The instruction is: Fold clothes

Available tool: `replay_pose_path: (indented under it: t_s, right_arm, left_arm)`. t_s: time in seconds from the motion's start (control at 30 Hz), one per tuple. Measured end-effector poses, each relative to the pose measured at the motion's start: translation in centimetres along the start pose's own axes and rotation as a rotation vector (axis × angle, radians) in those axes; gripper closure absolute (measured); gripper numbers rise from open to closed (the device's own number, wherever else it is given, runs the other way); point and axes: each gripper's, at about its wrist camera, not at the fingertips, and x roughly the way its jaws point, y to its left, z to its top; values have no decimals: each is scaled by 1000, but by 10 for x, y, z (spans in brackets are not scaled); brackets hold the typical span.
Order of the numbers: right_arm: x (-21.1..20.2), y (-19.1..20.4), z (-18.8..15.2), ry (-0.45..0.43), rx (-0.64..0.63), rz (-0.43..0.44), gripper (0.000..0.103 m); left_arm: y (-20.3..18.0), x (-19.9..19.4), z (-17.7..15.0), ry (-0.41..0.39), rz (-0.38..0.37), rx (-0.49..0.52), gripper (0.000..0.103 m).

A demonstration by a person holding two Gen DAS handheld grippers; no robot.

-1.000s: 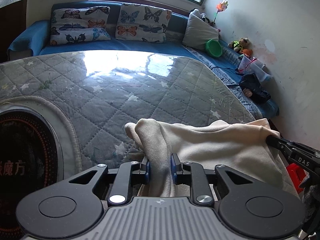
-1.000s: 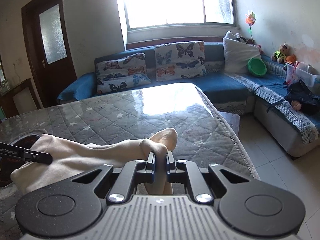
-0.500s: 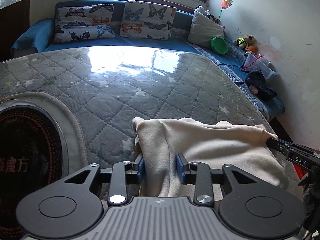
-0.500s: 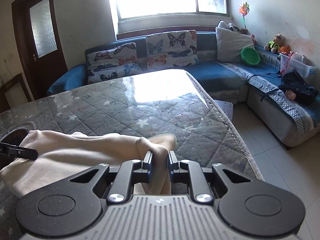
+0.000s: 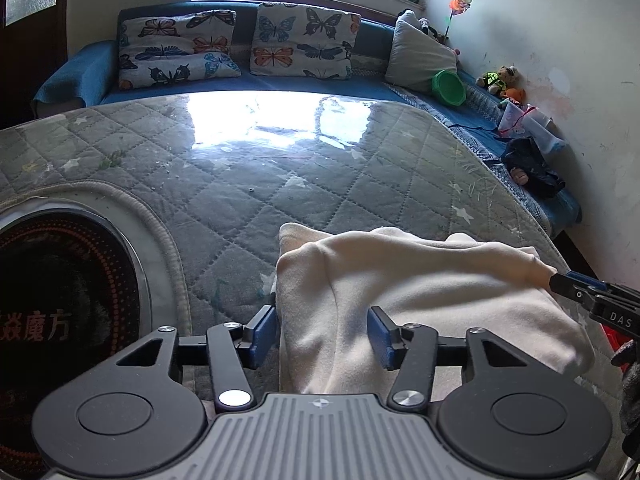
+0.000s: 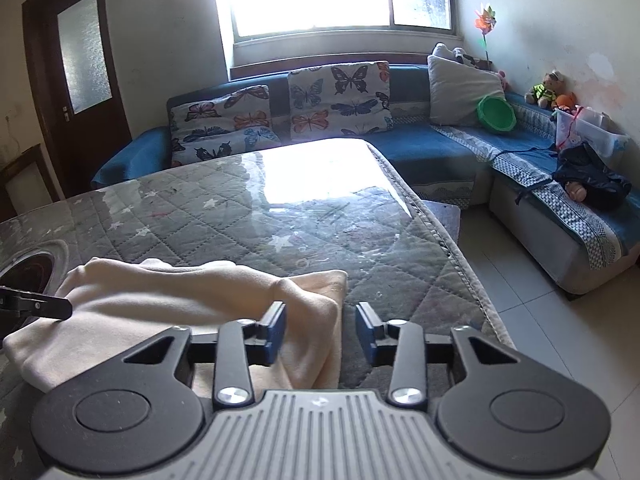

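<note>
Cream garment (image 5: pixel 432 296) lies bunched on the quilted grey counter (image 5: pixel 240 184), near its front right corner, under a glossy clear cover. Left claw (image 5: pixel 322 332) is spread wide w/ blue pads (image 5: pixel 262 330) either side of the garment's left end; cloth sits between them but isn't pinched. Right claw (image 6: pixel 320 330) is also apart: left pad touches or sits just beside the garment's (image 6: pixel 168 304) right edge, right pad over bare counter (image 6: pixel 280 208). In the left wrist view the right claw's tip (image 5: pixel 592 300) shows at the garment's far end; in the right wrist view the left claw's tip (image 6: pixel 36 304) shows at the opposite end. A round black inset w/ red dots (image 5: pixel 60 292) is set in the counter, left of the garment. Behind: blue sofa (image 6: pixel 432 148) w/ butterfly cushions (image 6: pixel 336 96), green bowl (image 6: pixel 496 114).
</note>
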Motion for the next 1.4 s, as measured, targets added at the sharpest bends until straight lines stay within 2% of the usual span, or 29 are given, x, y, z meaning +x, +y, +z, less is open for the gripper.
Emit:
replay_pose_path:
  t_s: [0.2, 0.37, 0.8, 1.17, 1.4]
  right_arm:
    - [-6, 9, -3, -6, -28, 11, 45]
    - [-11, 15, -11, 1, -58, 7, 40]
    - [-33, 18, -40, 3, -100, -23, 24]
    - [-48, 17, -51, -3, -121, -34, 20]
    - [-54, 39, -31, -67, -150, -4, 16]
  left_arm:
    - [-7, -6, -7, -17, 14, 33, 35]
    - [-12, -12, -15, -24, 16, 61, 29]
    - [-17, -20, -36, -32, 24, 113, 22]
    - [-9, -28, -49, -36, 33, 133, 16]
    - [-20, -37, -41, -70, 18, 129, 13]
